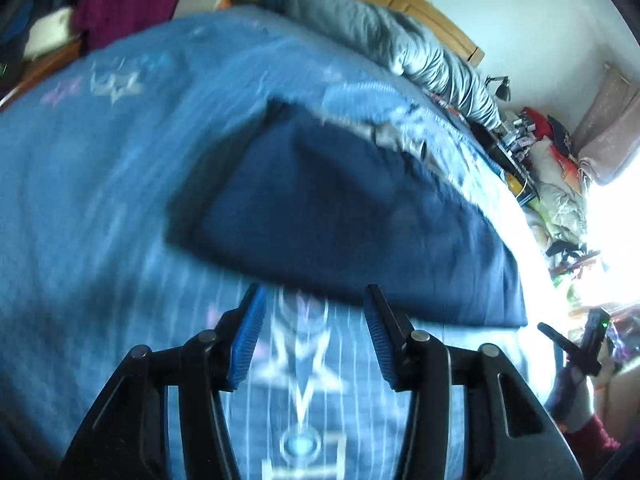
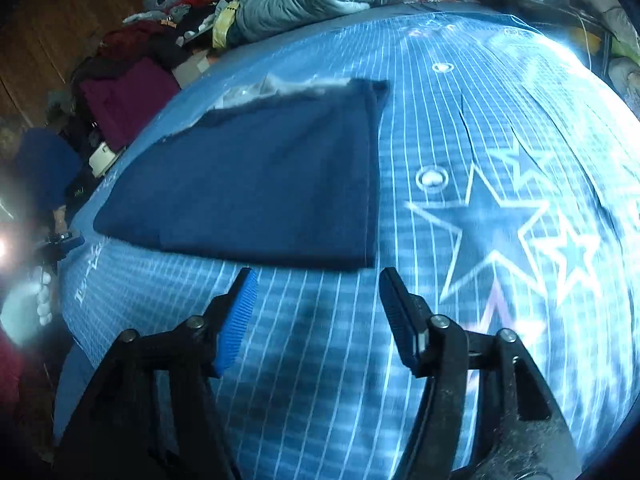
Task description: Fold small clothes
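Navy garment point(image 2: 256, 184): one piece, folded flat into a rough rectangle, lying on the bed point(image 2: 460, 360) on a blue cover printed with white lines and stars. At its far edge a strip of pale crumpled material point(image 2: 276, 88) shows; whether it belongs to the garment or lies under it, cannot tell.

Hand-held grippers: two. Left hand-held gripper point(image 1: 314, 334) has its jaws spread wide, nothing between them, tips just short of the garment's near edge. Right hand-held gripper point(image 2: 316, 320) likewise stands wide apart and empty, near the garment's near right corner, not touching it. Each carries two blue ribbed pads point(image 2: 236, 320).

Stars: the right wrist view shows one large outlined star point(image 2: 484, 232) to the right of the garment, with smaller ones beside it; two small ring marks point(image 2: 432, 178) also there.

View differences: the left wrist view is motion-blurred; the garment point(image 1: 344, 216) reads as a dark wedge only. It does show a grey quilt point(image 1: 400, 44) along the far bed edge, a desk lamp point(image 1: 502, 86), and the other gripper held in a hand point(image 1: 572, 388) at far right. The right wrist view is sharper, shows the garment's folded right edge cleanly, a heap of clothes point(image 2: 132, 92) beyond the bed's left side, and a gloved hand point(image 2: 42, 300) at far left.
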